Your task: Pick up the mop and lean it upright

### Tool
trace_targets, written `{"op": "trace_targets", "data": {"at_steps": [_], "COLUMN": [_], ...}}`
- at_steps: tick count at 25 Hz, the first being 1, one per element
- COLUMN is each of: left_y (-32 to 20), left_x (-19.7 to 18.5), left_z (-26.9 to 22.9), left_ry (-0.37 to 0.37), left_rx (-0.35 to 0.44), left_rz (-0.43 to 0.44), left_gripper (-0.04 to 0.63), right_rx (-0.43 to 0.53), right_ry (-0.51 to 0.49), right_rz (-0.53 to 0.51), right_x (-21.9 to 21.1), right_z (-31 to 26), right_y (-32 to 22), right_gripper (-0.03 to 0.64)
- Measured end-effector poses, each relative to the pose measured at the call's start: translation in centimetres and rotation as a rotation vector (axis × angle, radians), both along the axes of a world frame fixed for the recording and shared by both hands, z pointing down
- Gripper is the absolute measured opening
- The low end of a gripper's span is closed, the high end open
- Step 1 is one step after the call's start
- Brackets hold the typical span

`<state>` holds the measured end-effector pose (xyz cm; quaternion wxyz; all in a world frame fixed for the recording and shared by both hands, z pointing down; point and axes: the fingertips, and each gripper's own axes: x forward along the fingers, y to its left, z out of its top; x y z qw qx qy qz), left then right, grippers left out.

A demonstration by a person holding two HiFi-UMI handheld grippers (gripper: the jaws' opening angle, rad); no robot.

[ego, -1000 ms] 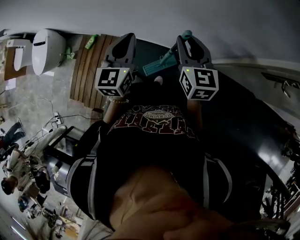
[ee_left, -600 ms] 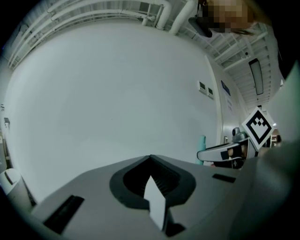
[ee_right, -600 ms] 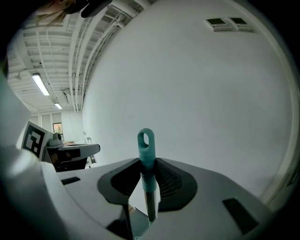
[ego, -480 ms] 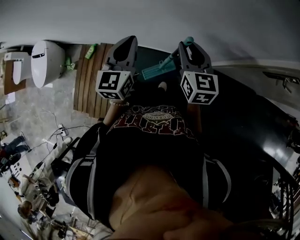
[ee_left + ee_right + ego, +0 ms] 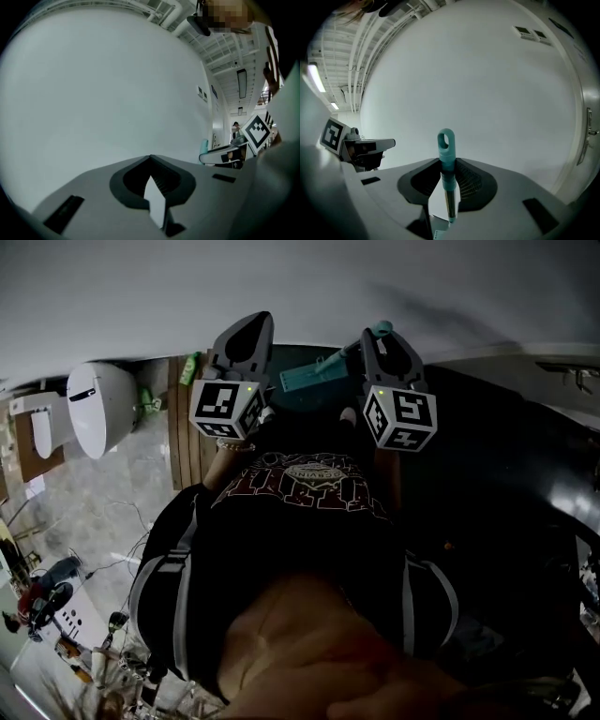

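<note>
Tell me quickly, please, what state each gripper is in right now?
Left gripper: closed, holding nothing.
Right gripper: closed on the mop.

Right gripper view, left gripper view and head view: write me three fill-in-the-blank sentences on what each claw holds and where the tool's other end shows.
Between the jaws of the right claw stands the thin teal-ended handle of the ____.
The left claw is shut and grips ____.
In the head view, the flat teal head at the handle's far end shows ____ the two claws.
Missing words: mop; nothing; between.
</note>
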<state>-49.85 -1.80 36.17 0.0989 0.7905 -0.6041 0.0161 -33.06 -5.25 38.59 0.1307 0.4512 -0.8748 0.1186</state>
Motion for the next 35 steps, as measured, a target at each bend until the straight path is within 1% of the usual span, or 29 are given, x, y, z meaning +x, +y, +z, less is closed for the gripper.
{"op": "trace_targets", "data": {"at_steps": [5, 11, 15, 21, 25, 29, 35], "left_y": [0.1, 0.7, 0.8, 0.6, 0.4, -0.3, -1.1], "left_x": [-3.0, -5.3, -5.9, -6.8, -7.8, -8.5, -8.7], "left_z": [0.3, 1.3, 1.5, 1.1, 1.0, 1.4, 1.6], "left_ry": [-0.003, 0.004, 0.009, 0.032, 0.031, 0.028, 0.025], "left_rx": [-0.009, -0.015, -0.025, -0.024, -0.021, -0.025, -0.03], "left_rz": [0.063, 0.097, 0.09, 0.039, 0.021, 0.02, 0.042], "left_gripper": [0.046, 0.046, 0.046, 0.046, 0.046, 0.046, 0.046], "right_rx": [0.008, 0.031, 0.021, -0.02, -0.023, -0.028, -0.056], "right_ry": [-0.02, -0.022, -0.009, 0.033, 0.052, 0.066, 0.09], "right_rz": [0.05, 0.069, 0.068, 0.043, 0.034, 0.036, 0.049], "right_x": [-3.5, -7.0, -8.5, -9.7, -10.4, -10.9, -11.1], "right_z": [0.2, 1.5, 2.5, 4.8, 5.4, 6.3, 8.1], "right_y": [0.3, -0.1, -0.7, -1.4, -1.7, -2.3, -2.7], "right_gripper": [0.11, 0.11, 0.11, 0.11, 0.11, 0.11, 0.11]}}
